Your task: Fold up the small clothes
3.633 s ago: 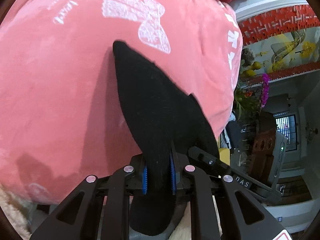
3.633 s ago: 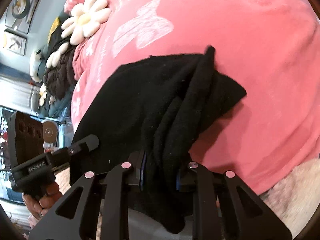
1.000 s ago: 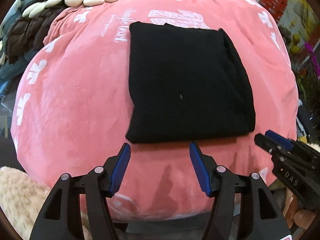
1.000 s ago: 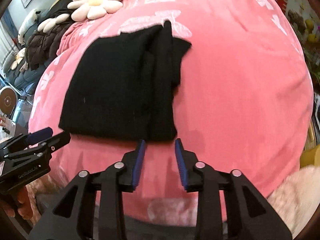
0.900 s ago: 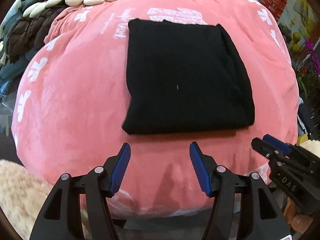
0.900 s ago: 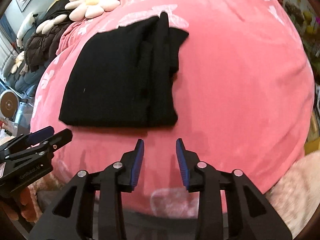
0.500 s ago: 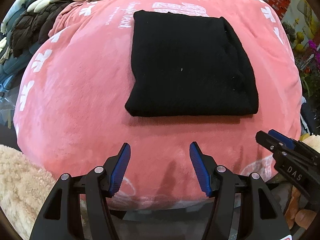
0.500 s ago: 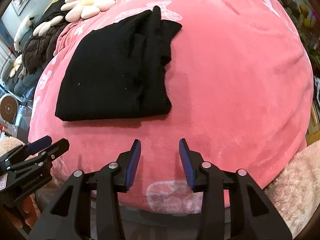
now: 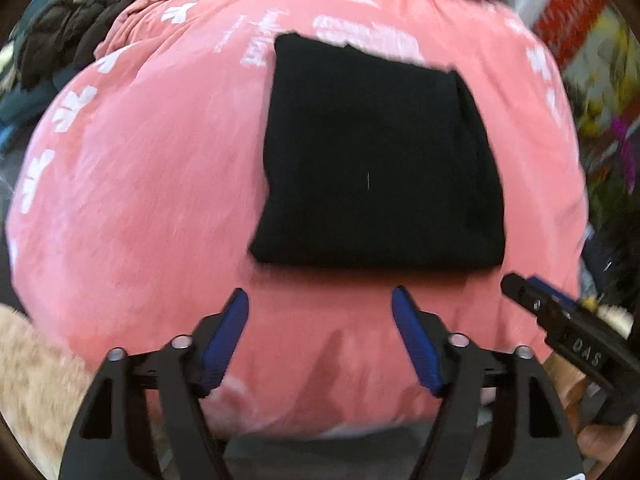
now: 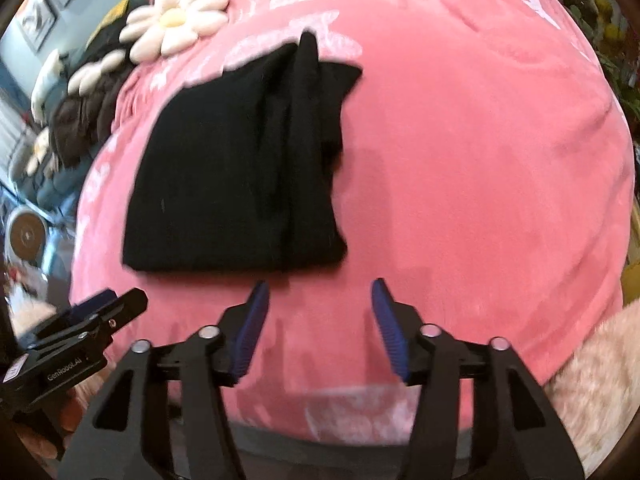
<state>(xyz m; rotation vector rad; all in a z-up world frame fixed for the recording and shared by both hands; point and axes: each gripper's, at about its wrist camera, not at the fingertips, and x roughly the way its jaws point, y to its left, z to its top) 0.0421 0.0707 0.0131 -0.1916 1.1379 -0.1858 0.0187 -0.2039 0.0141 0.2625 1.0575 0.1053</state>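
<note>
A black garment [image 9: 376, 160] lies folded into a rough square on a pink blanket [image 9: 140, 184] with white prints. In the right wrist view the garment [image 10: 240, 168] shows a raised ridge and a loose flap along its right side. My left gripper [image 9: 320, 300] is open and empty, just short of the garment's near edge. My right gripper [image 10: 318, 290] is open and empty, near the garment's near right corner. Each gripper shows at the edge of the other's view, the right one [image 9: 560, 328] and the left one [image 10: 80, 328].
A white daisy-shaped cushion [image 10: 176, 20] and dark knitted cushions [image 10: 84, 120] lie at the far left. Beige fluffy fabric [image 10: 592, 384] borders the blanket's near corners. A room with flowers and a red brick-like wall [image 9: 576, 12] is at the right.
Both grippers, shut on the black garment 3.6 s ago, have let go and drawn back. Over the last second the right jaws opened wider; the garment lies still.
</note>
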